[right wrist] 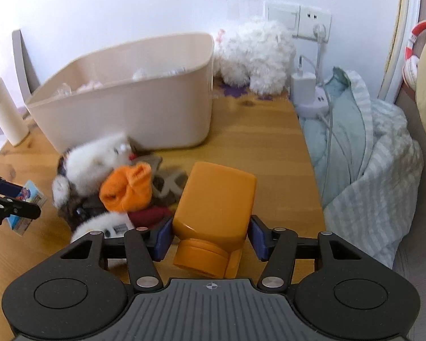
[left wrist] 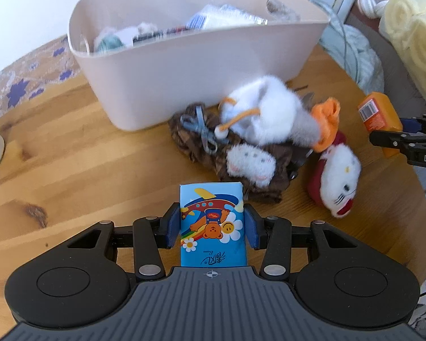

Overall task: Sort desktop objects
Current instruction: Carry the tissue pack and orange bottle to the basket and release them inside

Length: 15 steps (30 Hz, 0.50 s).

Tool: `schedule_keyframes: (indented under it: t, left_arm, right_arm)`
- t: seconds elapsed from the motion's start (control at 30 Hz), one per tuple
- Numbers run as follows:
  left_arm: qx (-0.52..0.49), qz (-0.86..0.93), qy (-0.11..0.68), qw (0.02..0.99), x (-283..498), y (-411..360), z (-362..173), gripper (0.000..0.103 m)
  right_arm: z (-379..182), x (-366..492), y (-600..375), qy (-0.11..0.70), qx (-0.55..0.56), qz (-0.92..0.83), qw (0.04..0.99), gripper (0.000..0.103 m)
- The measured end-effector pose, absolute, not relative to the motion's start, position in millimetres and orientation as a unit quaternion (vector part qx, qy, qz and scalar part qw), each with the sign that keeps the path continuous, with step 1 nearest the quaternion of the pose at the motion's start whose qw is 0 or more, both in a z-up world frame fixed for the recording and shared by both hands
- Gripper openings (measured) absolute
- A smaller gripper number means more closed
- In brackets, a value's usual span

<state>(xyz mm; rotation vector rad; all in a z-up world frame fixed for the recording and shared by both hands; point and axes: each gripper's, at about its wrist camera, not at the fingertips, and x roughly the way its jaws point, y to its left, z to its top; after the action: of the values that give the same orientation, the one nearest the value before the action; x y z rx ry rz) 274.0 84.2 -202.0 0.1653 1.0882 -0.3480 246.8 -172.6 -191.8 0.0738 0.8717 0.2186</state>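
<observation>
Blk gripper (left wrist: 212, 224) w/ blue pads (left wrist: 172, 226); silver screws.

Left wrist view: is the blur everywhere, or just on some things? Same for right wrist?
Left wrist: tissue pack in the left gripper is sharp; white plush pile and bin are smeared. Right wrist: orange bottle in the right gripper is crisp; plush pile blurred; fisheye bends the edges.

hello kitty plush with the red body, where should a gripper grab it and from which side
Grip the red and white Hello Kitty plush across its white head, coming from above. It lies on its side on the wooden table, apart from the sock pile, so the round head is exposed and soft enough to squeeze.
</observation>
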Motion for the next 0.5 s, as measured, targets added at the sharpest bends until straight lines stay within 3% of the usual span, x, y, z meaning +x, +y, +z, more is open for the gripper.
schedule_keyframes:
  t: [0.5]
  left_arm:
    - [0.064, -0.171, 0.444, 0.877, 302, 105, -128, 0.047]
  right_arm:
    - [-118, 282, -180, 0.339, 0.061, 0.134, 0.929, 0.053]
